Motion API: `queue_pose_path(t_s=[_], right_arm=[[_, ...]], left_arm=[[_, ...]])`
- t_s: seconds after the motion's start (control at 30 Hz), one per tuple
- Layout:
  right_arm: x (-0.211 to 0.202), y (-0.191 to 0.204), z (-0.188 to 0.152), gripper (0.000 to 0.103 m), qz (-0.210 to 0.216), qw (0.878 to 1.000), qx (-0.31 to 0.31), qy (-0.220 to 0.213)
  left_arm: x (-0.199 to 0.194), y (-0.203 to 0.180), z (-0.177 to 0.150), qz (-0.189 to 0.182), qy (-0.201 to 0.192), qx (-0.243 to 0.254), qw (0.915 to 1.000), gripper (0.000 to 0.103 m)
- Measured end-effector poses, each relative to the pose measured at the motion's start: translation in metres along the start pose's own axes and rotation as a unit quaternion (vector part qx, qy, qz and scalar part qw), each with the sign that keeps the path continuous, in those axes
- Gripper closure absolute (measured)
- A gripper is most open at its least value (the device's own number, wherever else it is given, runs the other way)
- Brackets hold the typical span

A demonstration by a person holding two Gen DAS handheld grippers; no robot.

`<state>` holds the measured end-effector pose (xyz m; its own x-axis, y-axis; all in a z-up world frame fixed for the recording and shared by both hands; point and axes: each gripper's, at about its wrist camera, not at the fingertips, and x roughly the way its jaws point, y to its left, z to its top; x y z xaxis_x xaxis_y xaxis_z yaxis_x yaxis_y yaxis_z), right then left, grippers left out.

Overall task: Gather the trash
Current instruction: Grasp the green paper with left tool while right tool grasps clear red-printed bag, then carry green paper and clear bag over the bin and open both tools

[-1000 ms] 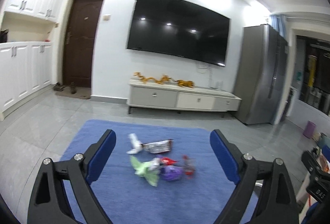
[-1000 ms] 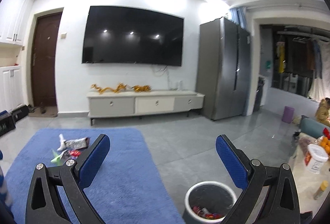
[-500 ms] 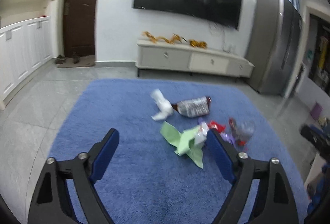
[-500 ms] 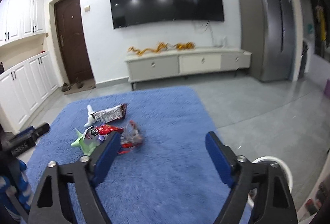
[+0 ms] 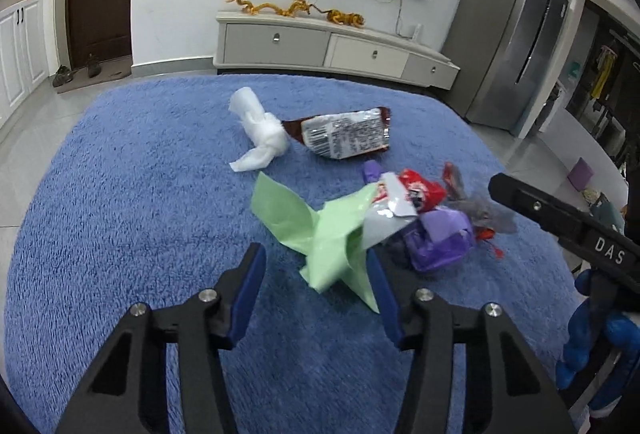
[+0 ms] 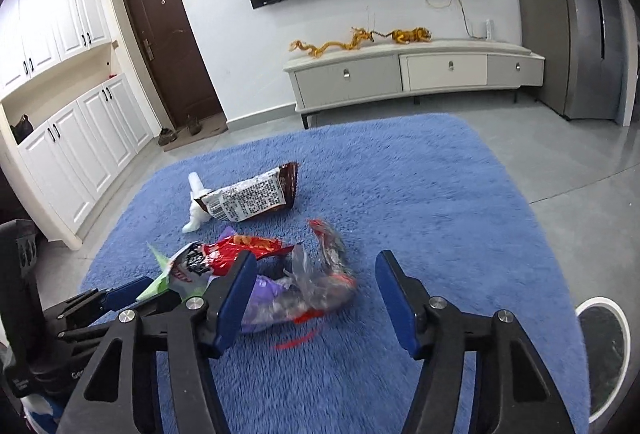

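Trash lies in a heap on a blue rug. It holds a green wrapper, a red snack bag, a purple wrapper, a clear plastic wrapper, a brown snack bag and a white tissue wad. My left gripper is open, low over the rug, with the green wrapper's near end between its fingers. My right gripper is open around the clear wrapper. The right gripper's body shows at the right of the left wrist view.
A white trash bin stands on the grey floor at the rug's right edge. A TV cabinet is against the far wall, a fridge to its right, white cupboards and a door on the left.
Both grippers have dropped and closed in on the trash heap. The right one swung left, away from the bin. Both stay open.
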<state>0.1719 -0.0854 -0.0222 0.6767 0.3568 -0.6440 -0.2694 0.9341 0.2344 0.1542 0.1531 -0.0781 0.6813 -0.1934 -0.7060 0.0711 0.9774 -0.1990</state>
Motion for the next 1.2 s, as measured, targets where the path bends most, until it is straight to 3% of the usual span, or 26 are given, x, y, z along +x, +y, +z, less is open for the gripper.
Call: queue_pose_path(t_s=[0.13,0.2,0.27,0.5,0.77,0.97,1.2], right_arm=[[0.011,-0.006,-0.001,0.051,0.008,1.000,0.020,0.017],[0.012,-0.011,-0.004,0.060,0.013,0.999,0.033,0.023],[0.011,-0.017,-0.008,0.070,0.017,0.999,0.042,0.028],[-0.010,-0.024,-0.012,0.093,0.014,0.999,0.049,0.020],[-0.054,-0.015,-0.022,0.096,0.015,0.999,0.045,-0.003],[-0.077,-0.010,-0.023,0.096,0.025,0.998,0.053,-0.014],[-0.078,-0.005,-0.022,0.096,0.027,0.998,0.053,-0.015]], left_arm=[[0.011,0.001,0.005,-0.005,0.008,-0.005,0.9999,0.053],[0.018,0.002,0.007,-0.007,0.018,-0.010,0.9998,0.053],[0.020,0.001,0.007,-0.011,0.021,-0.011,0.9996,0.072],[0.006,0.000,0.002,-0.005,0.009,-0.016,0.9998,0.082],[-0.043,0.000,-0.013,0.037,-0.026,-0.012,0.9989,0.084],[-0.082,-0.004,-0.021,0.047,-0.054,-0.008,0.9974,0.084],[-0.084,0.003,-0.032,0.068,-0.049,-0.010,0.9964,0.084]])
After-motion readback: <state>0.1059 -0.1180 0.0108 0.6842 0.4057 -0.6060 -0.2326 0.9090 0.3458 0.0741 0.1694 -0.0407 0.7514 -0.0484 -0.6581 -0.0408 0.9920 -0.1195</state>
